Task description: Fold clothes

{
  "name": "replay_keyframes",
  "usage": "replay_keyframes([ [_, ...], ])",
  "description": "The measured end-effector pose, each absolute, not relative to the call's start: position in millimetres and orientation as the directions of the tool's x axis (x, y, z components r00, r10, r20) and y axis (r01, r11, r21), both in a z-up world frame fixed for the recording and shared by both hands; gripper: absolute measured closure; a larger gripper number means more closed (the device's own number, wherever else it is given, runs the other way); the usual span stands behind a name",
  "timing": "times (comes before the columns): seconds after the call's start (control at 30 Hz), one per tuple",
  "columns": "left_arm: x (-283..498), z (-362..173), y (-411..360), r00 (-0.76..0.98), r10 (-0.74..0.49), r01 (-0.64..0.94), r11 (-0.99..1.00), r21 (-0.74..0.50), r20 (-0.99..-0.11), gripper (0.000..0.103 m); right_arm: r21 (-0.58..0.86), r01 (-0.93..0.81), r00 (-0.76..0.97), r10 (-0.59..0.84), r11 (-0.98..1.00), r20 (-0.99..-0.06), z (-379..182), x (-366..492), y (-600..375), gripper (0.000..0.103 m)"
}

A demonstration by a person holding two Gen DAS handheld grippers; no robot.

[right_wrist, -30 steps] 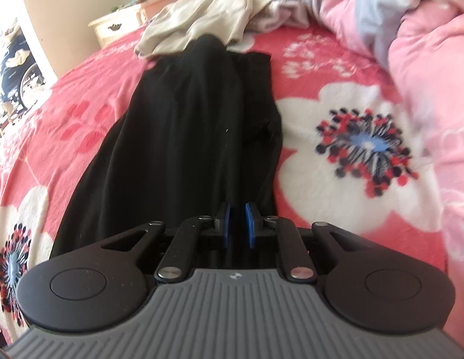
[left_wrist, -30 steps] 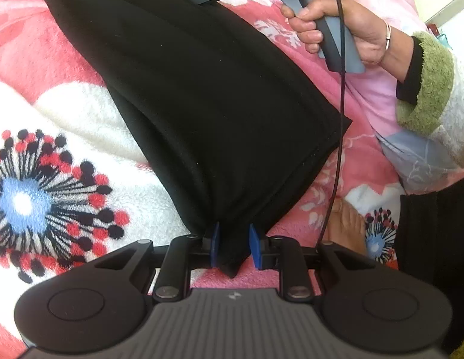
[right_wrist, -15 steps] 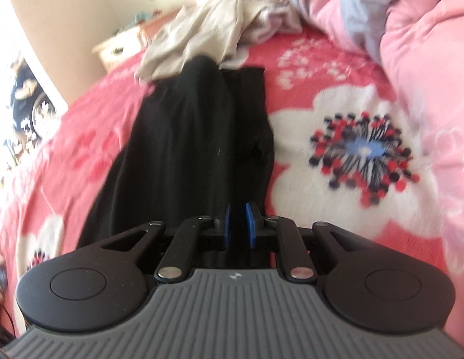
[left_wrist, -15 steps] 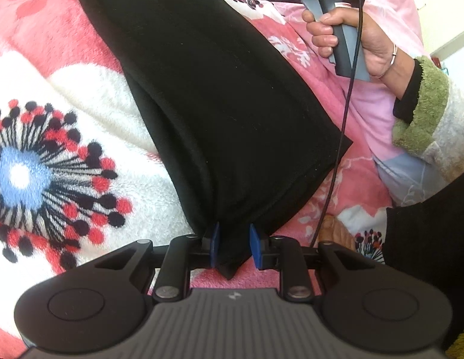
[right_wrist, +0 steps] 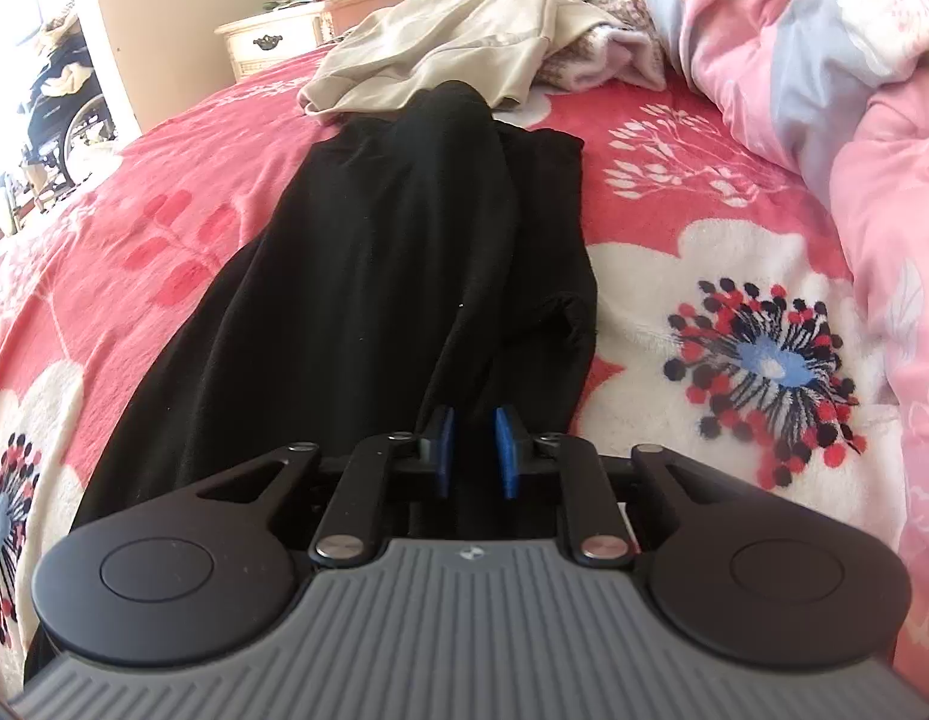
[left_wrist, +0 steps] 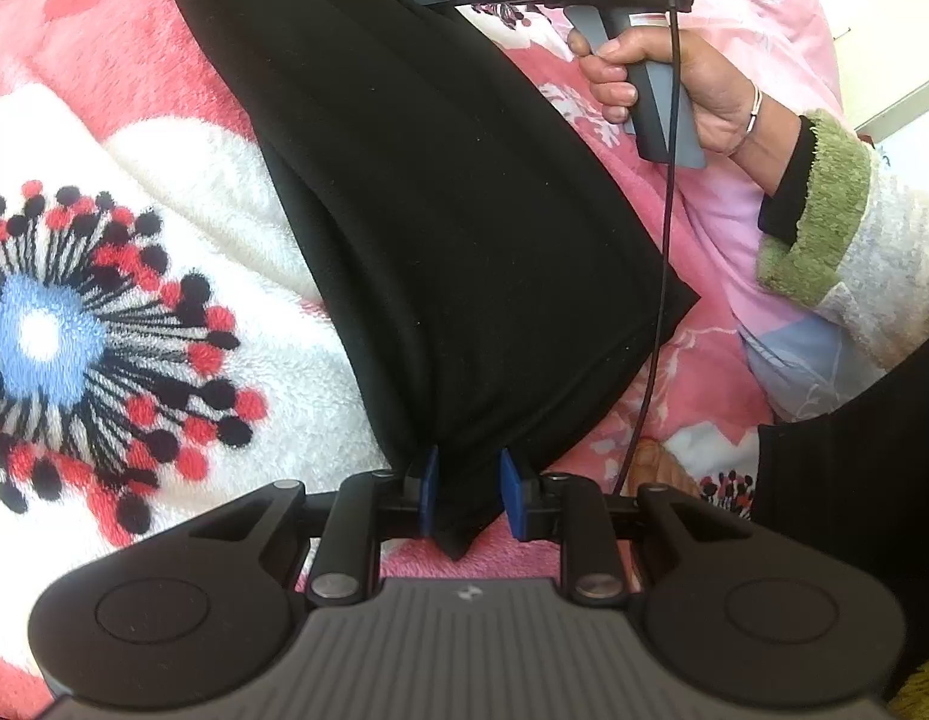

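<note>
A black garment (left_wrist: 452, 228) lies stretched along the pink floral blanket (left_wrist: 134, 192). My left gripper (left_wrist: 464, 495) is shut on a bunched corner of it, cloth pinched between the blue pads. The right gripper's body shows at the top of the left wrist view, held in a hand (left_wrist: 662, 78). In the right wrist view the black garment (right_wrist: 356, 276) runs away from me, and my right gripper (right_wrist: 473, 450) is shut on its near edge, the pads a little apart with cloth between them.
A beige garment pile (right_wrist: 452, 42) lies at the garment's far end. A pink and grey duvet (right_wrist: 824, 60) is heaped on the right. A wooden nightstand (right_wrist: 284, 36) stands past the bed. The person's sleeve (left_wrist: 836, 240) is on the right.
Both grippers have kept their hold on the garment. The left wrist view has shifted so the flower pattern sits further left; the right gripper has moved a little along the bed.
</note>
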State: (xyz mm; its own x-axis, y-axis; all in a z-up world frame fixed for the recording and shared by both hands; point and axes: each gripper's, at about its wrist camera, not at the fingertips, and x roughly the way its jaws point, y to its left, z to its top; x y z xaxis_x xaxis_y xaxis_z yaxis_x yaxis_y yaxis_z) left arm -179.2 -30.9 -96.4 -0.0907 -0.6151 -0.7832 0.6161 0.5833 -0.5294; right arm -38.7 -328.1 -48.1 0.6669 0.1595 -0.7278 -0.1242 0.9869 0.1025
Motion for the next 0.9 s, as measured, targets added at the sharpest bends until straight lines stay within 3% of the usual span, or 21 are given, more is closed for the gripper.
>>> replay_keyframes([
  [0.23, -180, -97, -31, -0.092, -0.62, 0.616, 0.58, -0.534, -0.779, 0.079, 0.161, -0.102, 0.647, 0.188, 0.982, -0.739, -54, -32, -335, 0.081],
  [0.33, -180, -97, -31, -0.09, -0.622, 0.615, 0.58, -0.534, -0.778, 0.079, 0.157, -0.11, 0.669, 0.19, 0.982, -0.719, -50, -37, -335, 0.103],
  [0.47, -180, -97, -30, -0.088, -0.625, 0.61, 0.582, -0.538, -0.776, 0.079, 0.113, -0.06, 0.732, 0.121, 0.992, -0.67, -41, -48, -341, 0.103],
  [0.73, -181, -96, -30, -0.086, -0.624, 0.614, 0.58, -0.535, -0.776, 0.079, 0.103, 0.06, 0.731, 0.026, 0.993, -0.682, -58, -45, -361, 0.103],
  [0.9, -181, -96, -30, -0.085, -0.624, 0.617, 0.579, -0.533, -0.777, 0.079, 0.227, 0.133, 0.722, 0.062, 0.965, -0.689, -54, -56, -385, 0.102],
])
